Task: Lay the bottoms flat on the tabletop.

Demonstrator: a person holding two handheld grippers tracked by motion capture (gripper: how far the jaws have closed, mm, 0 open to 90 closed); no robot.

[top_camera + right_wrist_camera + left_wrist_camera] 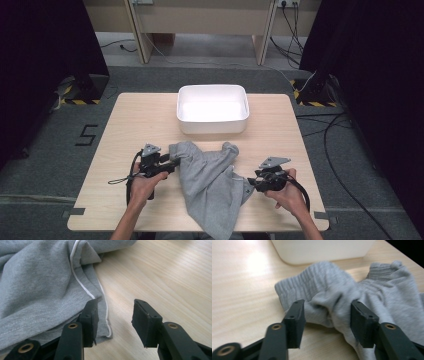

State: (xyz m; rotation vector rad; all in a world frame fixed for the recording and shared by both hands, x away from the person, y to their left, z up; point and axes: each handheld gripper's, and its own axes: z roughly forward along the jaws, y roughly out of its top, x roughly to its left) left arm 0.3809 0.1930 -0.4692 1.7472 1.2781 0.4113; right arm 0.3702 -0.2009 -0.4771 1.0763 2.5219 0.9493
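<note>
A pale wooden bench [130, 130] stands on a grey carpeted floor [45, 150], where a black number five [86, 135] is marked at the left. Dark curtains [40, 45] close both sides of the room, and cables [345, 150] run over the floor at the right. Behind the bench a light wooden frame [200, 20] stands. A white tub [213, 109] sits at the far middle of the bench. In front of it lies a crumpled grey garment [212, 185], which reaches to the near edge. The left gripper [167, 162] is at the garment's left corner; its jaws stand about half open with a fold of cloth between them, but the pads seem not to press it. The right gripper [250, 184] is at the garment's right edge; its jaws are half open and hold nothing, one just over the hem with a white cord [85, 287].
</note>
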